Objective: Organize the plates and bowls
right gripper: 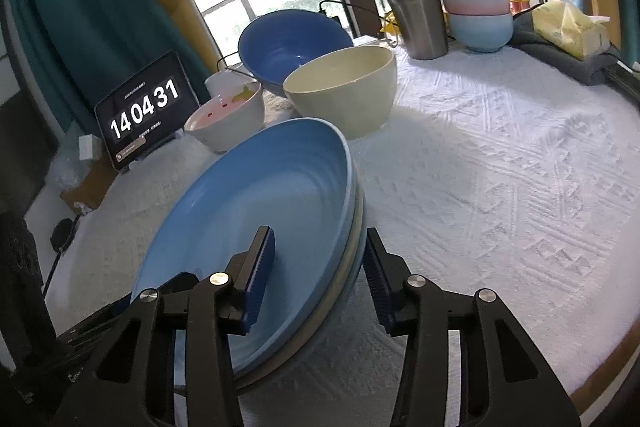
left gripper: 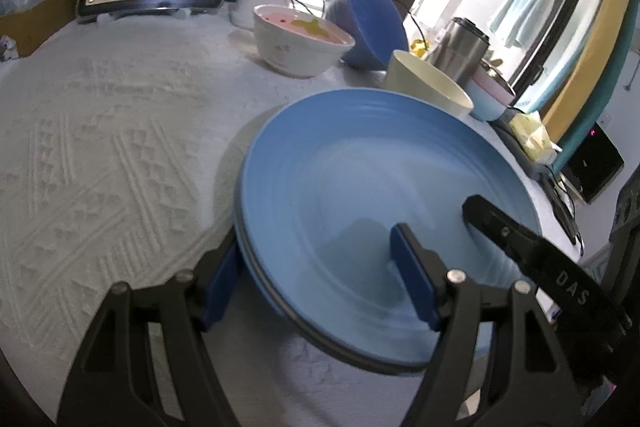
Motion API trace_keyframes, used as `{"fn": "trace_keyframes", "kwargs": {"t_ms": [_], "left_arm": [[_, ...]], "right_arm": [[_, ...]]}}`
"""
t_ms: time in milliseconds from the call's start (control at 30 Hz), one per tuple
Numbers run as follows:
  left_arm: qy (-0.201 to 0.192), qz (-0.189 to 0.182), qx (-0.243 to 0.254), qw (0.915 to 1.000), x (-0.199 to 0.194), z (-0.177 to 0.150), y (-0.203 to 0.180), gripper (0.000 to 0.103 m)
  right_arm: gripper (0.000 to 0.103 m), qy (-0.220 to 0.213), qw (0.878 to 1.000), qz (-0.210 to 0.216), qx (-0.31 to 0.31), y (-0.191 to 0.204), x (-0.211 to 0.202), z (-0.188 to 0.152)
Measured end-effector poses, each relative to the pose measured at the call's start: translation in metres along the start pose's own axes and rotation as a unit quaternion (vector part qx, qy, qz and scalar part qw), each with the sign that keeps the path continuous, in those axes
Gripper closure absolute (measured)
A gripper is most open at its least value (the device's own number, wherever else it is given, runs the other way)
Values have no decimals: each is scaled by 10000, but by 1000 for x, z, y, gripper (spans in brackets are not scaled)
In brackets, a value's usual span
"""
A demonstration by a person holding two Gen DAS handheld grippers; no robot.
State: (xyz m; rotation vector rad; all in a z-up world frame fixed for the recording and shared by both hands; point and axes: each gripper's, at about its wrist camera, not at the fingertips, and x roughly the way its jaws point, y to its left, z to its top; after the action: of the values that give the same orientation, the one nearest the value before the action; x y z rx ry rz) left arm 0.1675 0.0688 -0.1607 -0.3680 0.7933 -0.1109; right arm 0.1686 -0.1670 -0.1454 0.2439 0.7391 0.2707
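nearest each camera are the blue-padded fingers, and both pairs straddle the rim of the same stack of blue plates (left gripper: 360, 167). the left gripper (left gripper: 320, 279) has one pad inside the top plate and one outside below the rim; the right gripper (right gripper: 320, 279) does likewise from the opposite side. in both, the fingers are spread wider than the rims are thick, with a visible gap to each pad, so they appear not yet clamped; whether any pad touches is hard to tell. the two-sided hold suits a heavy stack: a judgement, but one grip alone would probably let it tip.

the stack sits on the white textured cloth (right gripper: 500, 167) over the worktop, near its front edge, seemingly tilted a little.

behind it, by size: the dark blue bowl (right gripper: 294, 43) propped on its side, the cream bowl (right gripper: 344, 91), the white bowl with a pink inside (right gripper: 230, 115). these stand loose and close together, apparently still to be sorted. further right, a steel tumbler (right gripper: 414, 11) and a pink bowl nested in a pale blue one (right gripper: 478, 15).
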Motion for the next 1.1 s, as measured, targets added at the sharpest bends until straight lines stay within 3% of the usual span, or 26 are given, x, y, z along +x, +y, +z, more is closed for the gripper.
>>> {"fn": "trace_keyframes", "kwargs": {"t_ms": [367,1100], "left_arm": [[-102,128,-259,9995,-6,6,22,30],[-333,841,-632,9939,-23,22,71,30]], "right_arm": [[56,87,9997,85,-192,25,12,4],[55,492,9954,502,-646,86,55,11]]}}
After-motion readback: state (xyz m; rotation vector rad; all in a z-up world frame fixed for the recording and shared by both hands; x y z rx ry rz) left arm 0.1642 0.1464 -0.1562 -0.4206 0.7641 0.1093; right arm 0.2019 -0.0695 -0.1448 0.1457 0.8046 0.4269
